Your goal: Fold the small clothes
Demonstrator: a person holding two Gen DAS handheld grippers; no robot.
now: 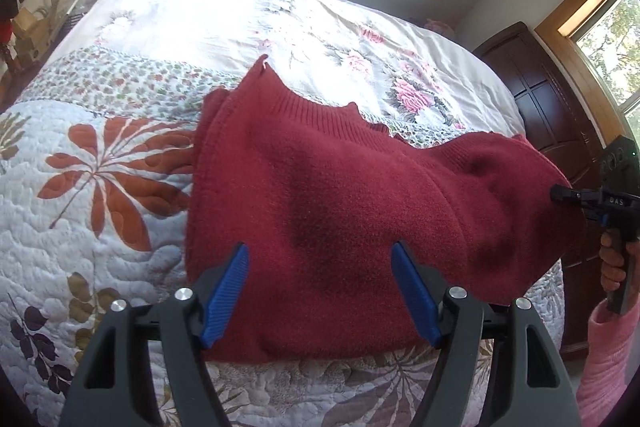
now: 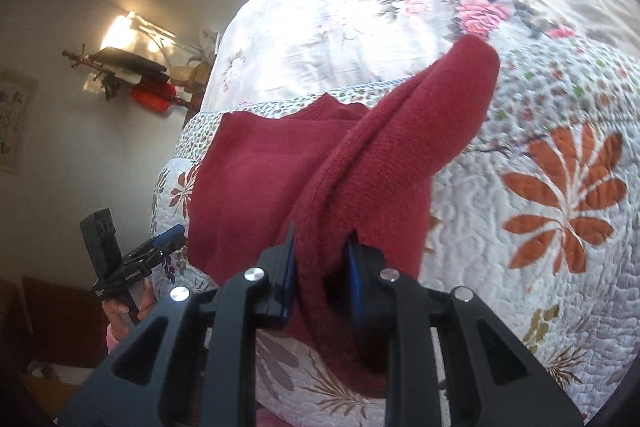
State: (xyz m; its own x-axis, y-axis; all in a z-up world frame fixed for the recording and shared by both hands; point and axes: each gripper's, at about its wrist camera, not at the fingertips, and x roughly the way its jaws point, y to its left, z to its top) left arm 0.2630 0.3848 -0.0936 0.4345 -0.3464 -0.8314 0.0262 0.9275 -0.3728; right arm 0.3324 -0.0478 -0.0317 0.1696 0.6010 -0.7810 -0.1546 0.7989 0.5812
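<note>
Only readable text: white letters "DAS" on the black body of the right tool (image 1: pixel 560 195), seen from the left wrist cam. Small white print on the side of the left tool (image 2: pixel 170 234) in the right wrist cam, too small & blurred to read. Framed sheet on wall (image 2: pixel 12 121) has dark marks, maybe writing, not legible.

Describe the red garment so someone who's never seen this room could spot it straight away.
Find the bed with its floral quilt. On the near part of the quilt lies the red knit sweater, one end lifted by the right gripper. It is the only plain dark red thing there, fuzzy with a ribbed edge, against the pale flowered bedding.
</note>
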